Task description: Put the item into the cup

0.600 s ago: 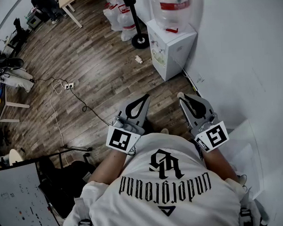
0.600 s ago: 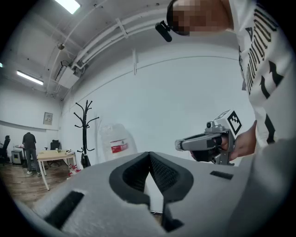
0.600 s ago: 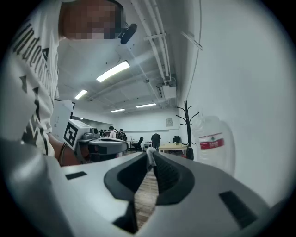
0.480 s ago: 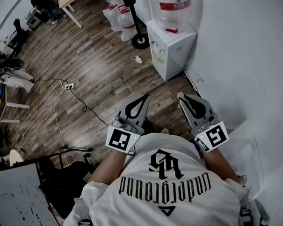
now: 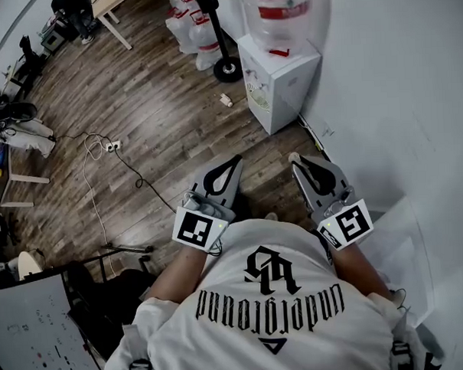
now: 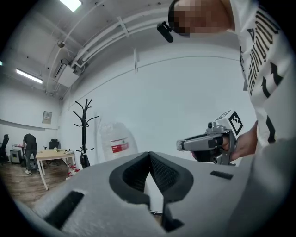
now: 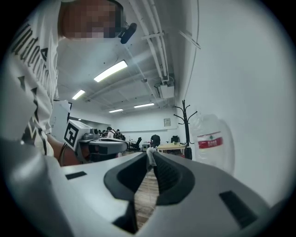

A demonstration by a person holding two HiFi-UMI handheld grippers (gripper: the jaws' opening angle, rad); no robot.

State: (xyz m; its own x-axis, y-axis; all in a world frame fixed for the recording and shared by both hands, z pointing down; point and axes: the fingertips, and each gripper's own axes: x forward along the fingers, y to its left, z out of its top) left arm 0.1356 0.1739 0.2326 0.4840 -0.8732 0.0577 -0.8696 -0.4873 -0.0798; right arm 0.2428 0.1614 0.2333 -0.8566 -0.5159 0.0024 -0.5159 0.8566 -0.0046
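Cup nowhere in view

My right claw (image 5: 295,158) pinches a small pale item (image 7: 151,156) at its tips; left claw (image 6: 149,154) clenched empty; neither nearer any cup.

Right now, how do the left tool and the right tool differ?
The left tool has its jaws meeting tip to tip with nothing between them. The right tool is shut on a small pale item at its tips; what the item is can't be told. In the head view the left tool angles toward the right, the right tool toward the left. Both are the same grey build, held level above the wood floor.
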